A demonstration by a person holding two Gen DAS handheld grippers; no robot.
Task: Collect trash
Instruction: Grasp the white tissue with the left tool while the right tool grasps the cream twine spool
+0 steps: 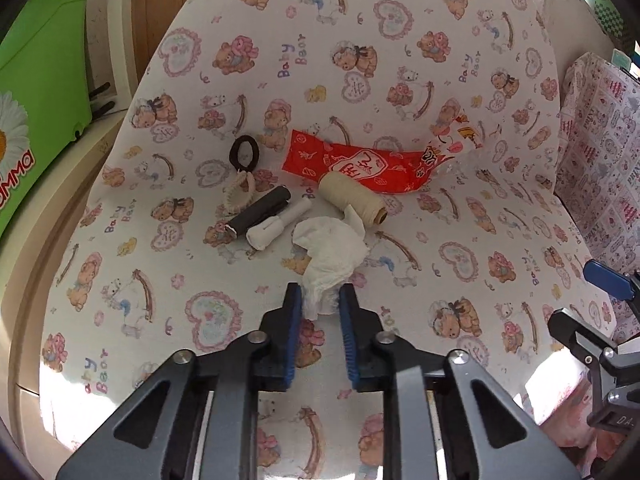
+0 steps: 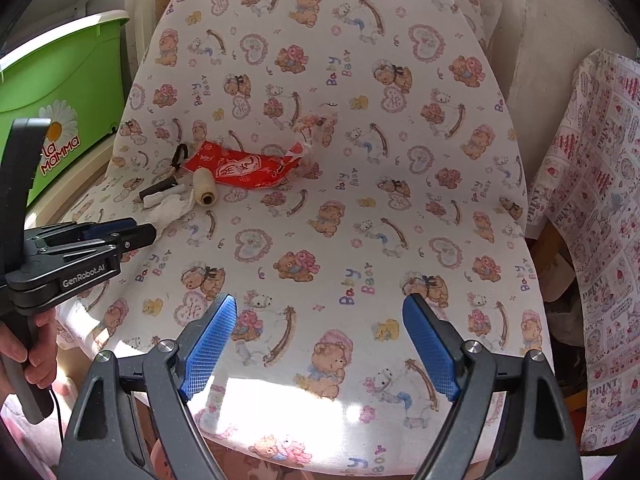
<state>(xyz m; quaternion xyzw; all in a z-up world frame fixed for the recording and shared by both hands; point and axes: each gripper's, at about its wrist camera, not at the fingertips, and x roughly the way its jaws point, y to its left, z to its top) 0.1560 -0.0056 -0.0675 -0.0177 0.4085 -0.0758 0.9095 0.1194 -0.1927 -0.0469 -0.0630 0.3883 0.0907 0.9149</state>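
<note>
**Left claw closed on the tissue, right claw wide and empty**

On a chair seat covered in a bear-and-heart cloth [image 1: 224, 312], a small heap of things lies in sunlight. A green plastic bin [image 1: 44, 92] with a daisy logo stands off at 9 o'clock from the seat in the left wrist view, and a second printed cloth [image 2: 592, 240] hangs at 3 o'clock in the right wrist view.

The left gripper [image 1: 320, 300] has its 2 blue pads drawn in close on the near tail of a crumpled white tissue [image 1: 332, 252]; the rest of the tissue spreads away from the jaws toward 12 o'clock. Just beyond it lie a spool of cream thread [image 1: 348, 196], a white tube [image 1: 276, 224], a dark tube [image 1: 260, 210] and a pale hair claw [image 1: 240, 192], with a dark hair tie [image 1: 245, 150] at about 11 o'clock. A red snack wrapper [image 1: 352, 164] lies at 12 o'clock behind the spool, its clear end toward 1 o'clock.

The right gripper [image 2: 320, 344] stands wide open over bare cloth, holding nothing, well apart from the heap at its 11 o'clock. A hand [image 2: 24, 352] grips the left tool's handle.
</note>
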